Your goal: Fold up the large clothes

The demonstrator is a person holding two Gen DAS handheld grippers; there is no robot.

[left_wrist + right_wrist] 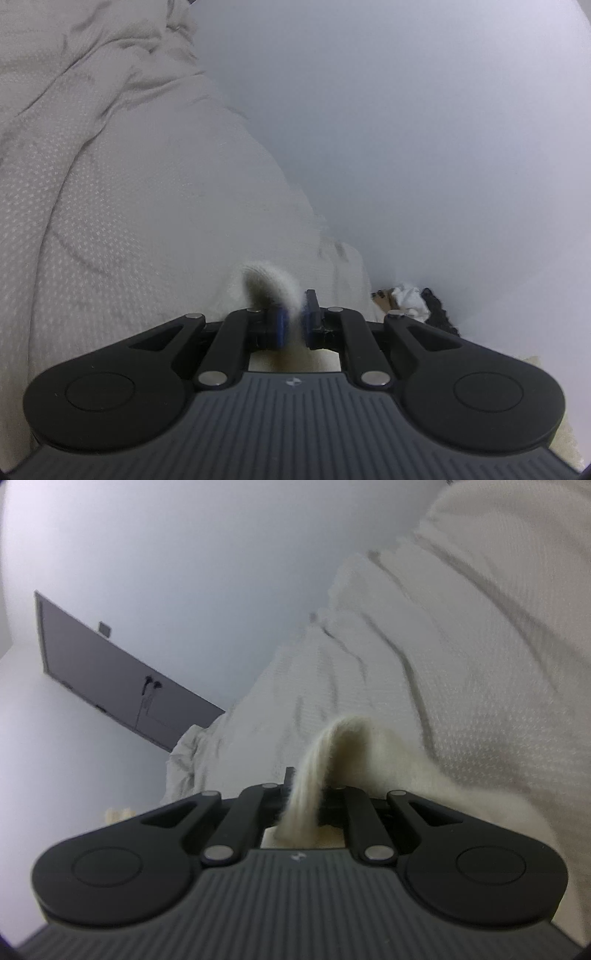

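Between the blue-padded fingers (281, 325) of the left gripper (293, 325), a fold of the cream knitted garment (122, 206) is pinched tight, the fingers drawn narrow on the cloth with a small loop of it bulging up just beyond them. From that pinch the garment rises away to the far left of the left wrist view, a broad sheet with a fine dotted weave, creased into long diagonal wrinkles toward the top. To the right of it stands a plain pale wall (424, 140). Low at the right, just past the gripper's arm, a small heap of white and dark clothes (413, 299) lies near a bit of brown cardboard.

Over on the right wrist view it's the mirror picture: the right gripper (303, 797) is closed narrow on another bunched edge of the same garment (424, 672), and a fuzzy strand of fabric drapes over the fingers, hiding the pads. Here the cloth climbs to the far right, pulled into ridges. To the left, a grey door (110, 679) sits tilted in the pale wall, with a dark handle on it. Both views are slightly blurred.
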